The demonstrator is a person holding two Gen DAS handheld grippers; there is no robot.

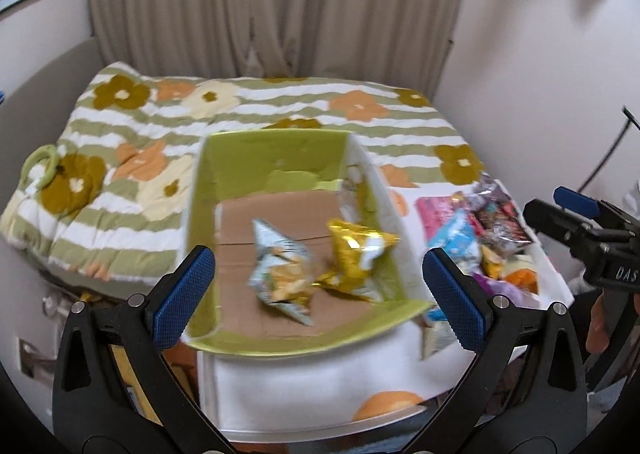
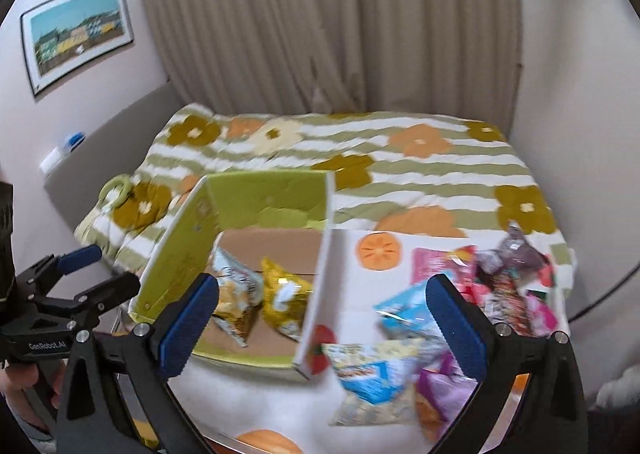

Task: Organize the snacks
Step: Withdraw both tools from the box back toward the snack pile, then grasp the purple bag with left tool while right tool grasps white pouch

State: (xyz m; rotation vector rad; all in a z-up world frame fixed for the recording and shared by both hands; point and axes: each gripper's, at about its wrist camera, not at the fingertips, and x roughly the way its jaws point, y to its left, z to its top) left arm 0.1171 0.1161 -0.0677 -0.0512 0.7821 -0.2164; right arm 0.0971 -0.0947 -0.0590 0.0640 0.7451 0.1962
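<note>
A green open box [image 1: 276,157] [image 2: 264,193] with a cardboard floor stands on the bed. Inside lie a pale blue snack bag [image 1: 280,270] [image 2: 234,294] and a gold snack bag [image 1: 354,258] [image 2: 284,294]. To the right of the box a pile of snack packets [image 1: 484,230] [image 2: 472,294] lies on a white cloth. My left gripper [image 1: 320,290] hangs open above the box's near end, nothing between its fingers. My right gripper [image 2: 320,322] is open over the box's right wall and the pile, holding nothing. It also shows in the left wrist view as the right gripper [image 1: 576,213].
A striped flower quilt [image 1: 280,101] [image 2: 400,157] covers the bed behind the box. A green ring toy [image 1: 40,165] [image 2: 116,189] lies at its left. Beige curtains [image 2: 328,21] hang behind, and a framed picture [image 2: 76,33] is on the left wall. A hand [image 1: 600,318] holds the right gripper.
</note>
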